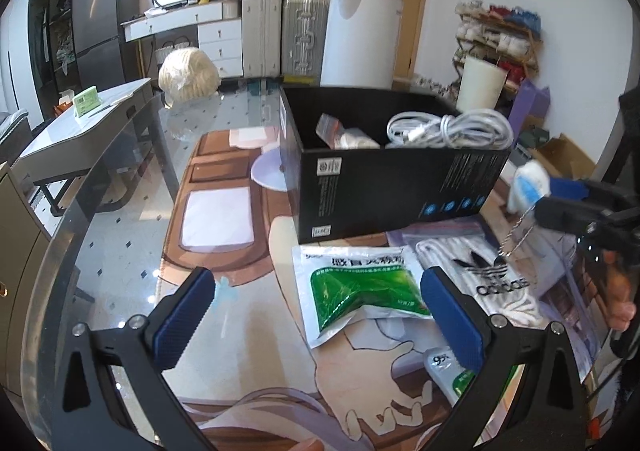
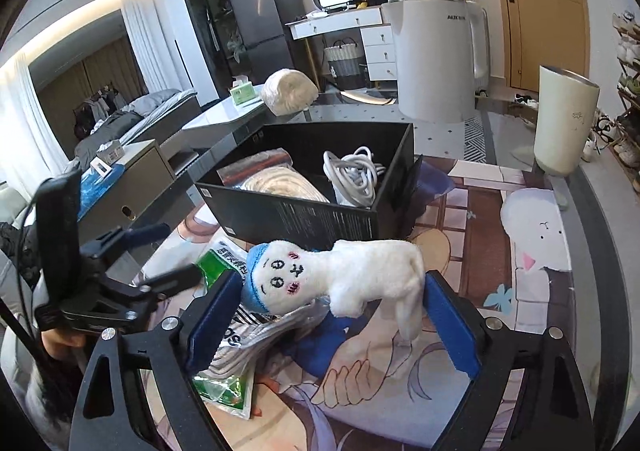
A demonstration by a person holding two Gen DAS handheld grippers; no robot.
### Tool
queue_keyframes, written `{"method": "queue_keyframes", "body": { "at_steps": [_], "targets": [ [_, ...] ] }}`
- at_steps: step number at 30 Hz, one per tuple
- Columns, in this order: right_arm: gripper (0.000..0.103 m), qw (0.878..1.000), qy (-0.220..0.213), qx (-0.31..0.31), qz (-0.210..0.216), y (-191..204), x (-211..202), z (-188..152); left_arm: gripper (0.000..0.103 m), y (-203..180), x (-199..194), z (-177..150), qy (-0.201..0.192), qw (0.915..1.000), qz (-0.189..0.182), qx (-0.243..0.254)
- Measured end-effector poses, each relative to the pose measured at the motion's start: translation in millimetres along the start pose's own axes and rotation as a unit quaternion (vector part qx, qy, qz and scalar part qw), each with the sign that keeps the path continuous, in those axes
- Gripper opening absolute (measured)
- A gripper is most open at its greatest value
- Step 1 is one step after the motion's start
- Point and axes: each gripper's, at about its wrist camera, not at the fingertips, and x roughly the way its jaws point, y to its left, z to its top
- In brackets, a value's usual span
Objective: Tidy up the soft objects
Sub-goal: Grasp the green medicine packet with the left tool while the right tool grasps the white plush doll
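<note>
My right gripper (image 2: pixel 334 293) is shut on a white plush doll (image 2: pixel 344 271) with a blue cap, held above the mat just in front of the black box (image 2: pixel 304 217). The doll (image 1: pixel 528 181) and right gripper (image 1: pixel 532 191) also show at the right in the left wrist view, with a chain hanging. My left gripper (image 1: pixel 316 311) is open and empty over the mat, above a green-and-white pouch (image 1: pixel 356 291). The black box (image 1: pixel 380 191) holds a white cable coil (image 1: pixel 448 129) and bagged items. A bagged Adidas sock pack (image 1: pixel 492 275) lies beside the pouch.
A white kettle (image 2: pixel 434 55) and a cream tumbler (image 2: pixel 564 119) stand behind the box. A wrapped yarn ball (image 2: pixel 290 91) sits at the far table edge. A small white bottle (image 1: pixel 444 367) lies near my left gripper's right finger. The glass table carries a printed mat (image 1: pixel 224 219).
</note>
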Motion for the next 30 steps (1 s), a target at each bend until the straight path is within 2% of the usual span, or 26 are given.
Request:
{"method": "queue_keyframes", "body": {
  "at_steps": [6,11,22,25,30],
  "targets": [
    [0.092,1.0,-0.007,-0.001,0.002,0,-4,2,0.103,-16,10,-2,0.034,0.9986,0.004,0.041],
    [0.092,1.0,-0.005,0.003,0.003,-1,-3,1,0.103,-18,16,2,0.057,0.9974,0.002,0.044],
    [0.092,1.0,-0.001,0.008,0.001,-6,0,0,0.103,-21,21,14,0.07,0.9963,-0.003,0.05],
    [0.092,1.0,-0.001,0.009,0.001,-6,0,-1,0.103,-29,28,13,0.08,0.9945,-0.004,0.067],
    [0.092,1.0,-0.001,0.008,0.002,-6,0,-1,0.103,-29,33,12,0.091,0.9942,-0.009,0.055]
  ]
}}
